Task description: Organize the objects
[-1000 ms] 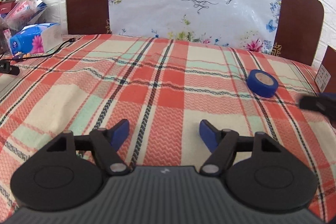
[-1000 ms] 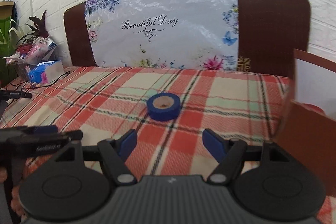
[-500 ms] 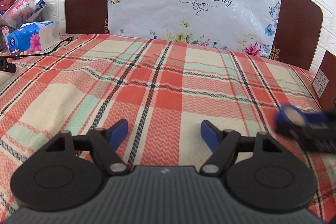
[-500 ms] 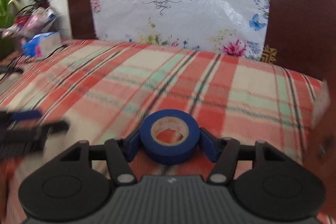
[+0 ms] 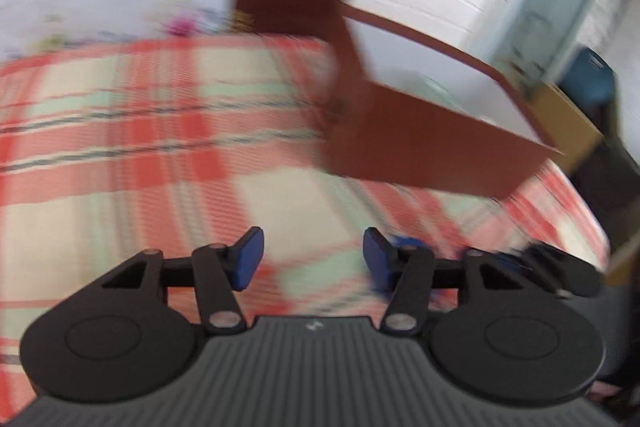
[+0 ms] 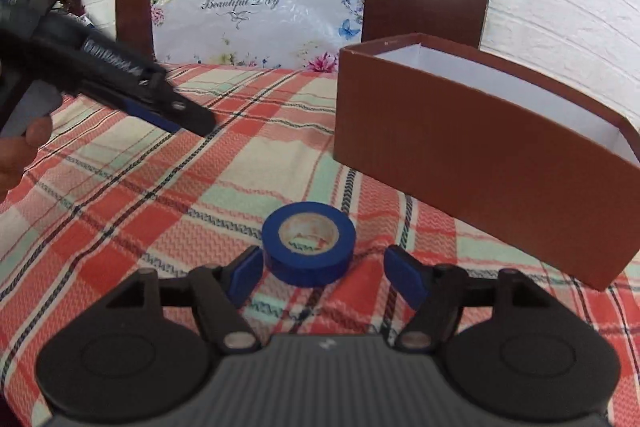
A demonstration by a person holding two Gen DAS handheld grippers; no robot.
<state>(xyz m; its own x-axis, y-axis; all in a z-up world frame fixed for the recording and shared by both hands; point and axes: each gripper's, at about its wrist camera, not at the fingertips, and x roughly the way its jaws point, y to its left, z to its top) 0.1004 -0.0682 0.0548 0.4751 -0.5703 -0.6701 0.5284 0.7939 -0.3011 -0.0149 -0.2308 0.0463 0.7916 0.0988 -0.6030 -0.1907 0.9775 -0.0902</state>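
Tape roll on the checked cloth, between the right gripper's opening jaws; neither gripper grips anything.

The table is covered by a red, cream and green checked cloth (image 6: 168, 187). A brown box (image 6: 480, 155) with a white inside stands open on it, to the right of the roll and apart from it. The left gripper (image 5: 310, 259) hangs over bare cloth, its view blurred; its jaws are closing with nothing between them. The right gripper (image 6: 326, 277) has its jaws opening, the blue tape roll (image 6: 309, 243) lying flat between the pads, just beyond their tips, with a clear gap on the right side; the left pad sits very close.
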